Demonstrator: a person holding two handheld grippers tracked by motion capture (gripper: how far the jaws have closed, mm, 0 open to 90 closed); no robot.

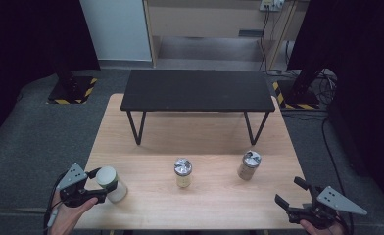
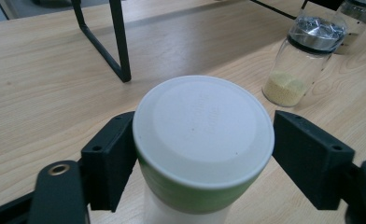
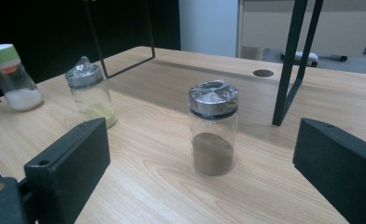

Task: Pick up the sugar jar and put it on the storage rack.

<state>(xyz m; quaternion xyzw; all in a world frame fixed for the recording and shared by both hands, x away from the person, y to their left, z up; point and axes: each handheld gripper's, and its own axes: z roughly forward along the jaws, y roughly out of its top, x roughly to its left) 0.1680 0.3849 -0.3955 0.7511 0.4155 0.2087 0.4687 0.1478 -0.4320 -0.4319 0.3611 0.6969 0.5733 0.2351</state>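
White-lidded jar (image 2: 202, 140): white powder | middle jar (image 1: 182, 172): yellow | right jar (image 3: 213, 127): brown

A pale wooden table (image 1: 146, 142) carries a low black metal-legged shelf (image 1: 197, 90) across its far half. In front of the shelf stand two clear glass jars with silver lids, well apart — one with yellow powder (image 1: 182, 172) at the middle, one with brown powder (image 1: 249, 165) to the right. Grey carpet (image 1: 28, 142) surrounds the table — black-and-yellow striped bases (image 1: 72, 89) sit on it.

The white-lidded jar's (image 2: 203, 140) base runs off the left gripper view's bottom edge; embossed lettering on its lid is too faint to read.
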